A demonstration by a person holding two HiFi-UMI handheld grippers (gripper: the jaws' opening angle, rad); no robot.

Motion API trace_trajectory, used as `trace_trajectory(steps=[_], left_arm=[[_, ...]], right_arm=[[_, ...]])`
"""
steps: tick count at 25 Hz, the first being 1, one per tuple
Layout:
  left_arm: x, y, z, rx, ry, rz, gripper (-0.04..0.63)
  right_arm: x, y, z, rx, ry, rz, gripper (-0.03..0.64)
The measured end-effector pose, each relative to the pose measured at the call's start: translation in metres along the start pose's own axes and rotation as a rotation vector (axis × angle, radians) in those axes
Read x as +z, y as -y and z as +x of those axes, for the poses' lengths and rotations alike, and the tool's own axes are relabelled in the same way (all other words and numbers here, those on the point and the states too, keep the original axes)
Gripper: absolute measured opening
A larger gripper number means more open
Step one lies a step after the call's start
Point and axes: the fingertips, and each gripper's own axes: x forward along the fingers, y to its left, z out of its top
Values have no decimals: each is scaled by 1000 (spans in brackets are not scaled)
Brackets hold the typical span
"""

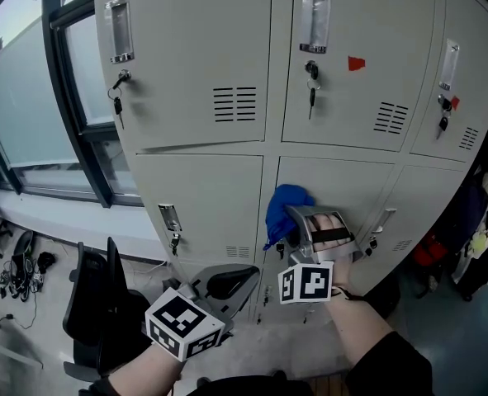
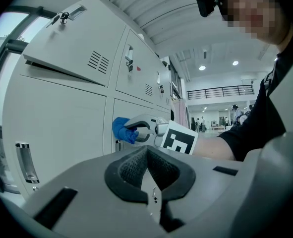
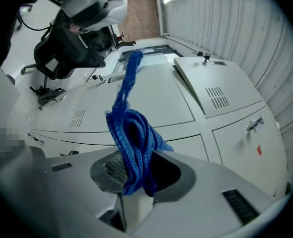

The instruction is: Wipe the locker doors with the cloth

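Right gripper [image 3: 136, 177]: jaws clamped on bunched blue cloth [image 3: 132, 143], loose tail sticking out ahead. Left gripper [image 2: 148, 177]: jaws closed together, nothing between, held low, apart from lockers. Cloth sits against lower middle locker door [image 1: 343, 184], near its upper left corner, just beside seam with lower left door [image 1: 210, 196]. Judgement: wiping under way on this door. No streaks or marks show which doors are done. Upper doors [image 1: 194, 56] possibly left, cannot confirm.
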Motion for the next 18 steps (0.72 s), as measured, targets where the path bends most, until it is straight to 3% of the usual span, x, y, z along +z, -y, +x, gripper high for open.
trace_trajectory(steps=[18], left_arm=[[-24,2,8,12,-61,-30,6]], right_arm=[[-14,-122,11,222,2,36,101]])
